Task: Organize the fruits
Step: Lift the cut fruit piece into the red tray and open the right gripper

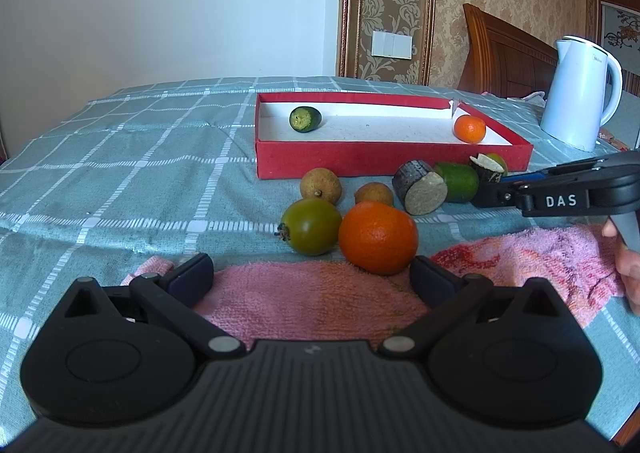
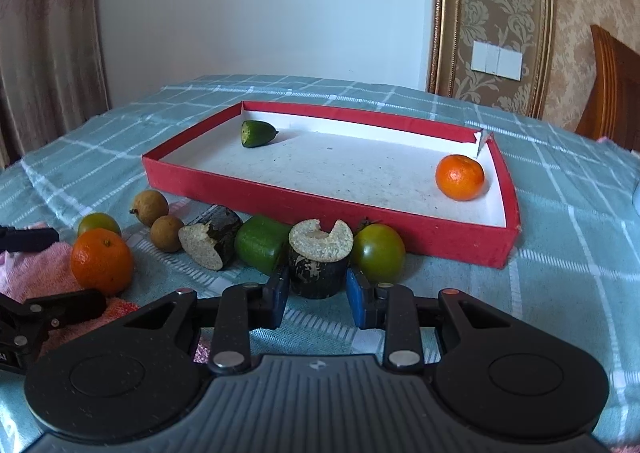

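Note:
A red tray (image 2: 320, 209) (image 1: 332, 157) holds a green cut fruit (image 2: 258, 134) (image 1: 305, 119) and a small orange (image 2: 460, 177) (image 1: 469, 128). In front of it lie a large orange (image 1: 377, 237) (image 2: 102, 259), two green tomatoes (image 1: 311, 226) (image 2: 378, 251), two longans (image 1: 321, 185) (image 2: 150, 207), a green chunk (image 2: 262, 243) and two dark sugarcane pieces (image 1: 420, 187) (image 2: 320, 263). My left gripper (image 1: 312, 277) is open, just short of the large orange. My right gripper (image 2: 318, 295) has its pads either side of the upright sugarcane piece, a small gap showing.
A pink towel (image 1: 320, 293) lies under the left gripper on the green checked tablecloth (image 1: 120, 173). A white kettle (image 1: 580, 93) stands at the right behind the tray. A wooden headboard and wallpapered wall are behind the table.

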